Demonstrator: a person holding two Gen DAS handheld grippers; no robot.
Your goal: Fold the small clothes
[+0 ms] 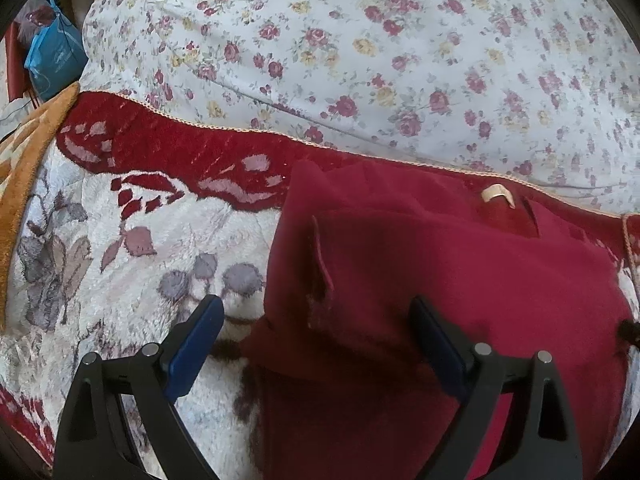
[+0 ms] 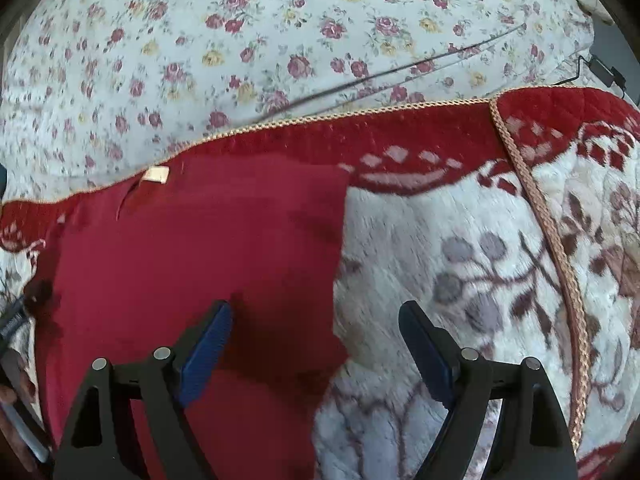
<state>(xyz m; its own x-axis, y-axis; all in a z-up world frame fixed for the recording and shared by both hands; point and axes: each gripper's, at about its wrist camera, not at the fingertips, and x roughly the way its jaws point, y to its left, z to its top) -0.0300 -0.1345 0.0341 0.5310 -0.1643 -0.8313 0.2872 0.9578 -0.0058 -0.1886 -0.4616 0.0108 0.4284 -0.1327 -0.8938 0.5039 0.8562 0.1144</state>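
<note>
Both tongs, L + R, wide, empty; red garment btm cut off.

The left tool has two matte black plastic arms, each a triangular frame with a long cut-out slot — they taper forward into fingers faced with blue pads. The pads look finely ribbed. Round silver pivot pins sit on top of each arm, two per side, catching the light. The right tool is built the same — black slotted frames, paired silver pins, and blue ribbed pads on the inner faces of its fingers, the far pad darker in shade.
</note>
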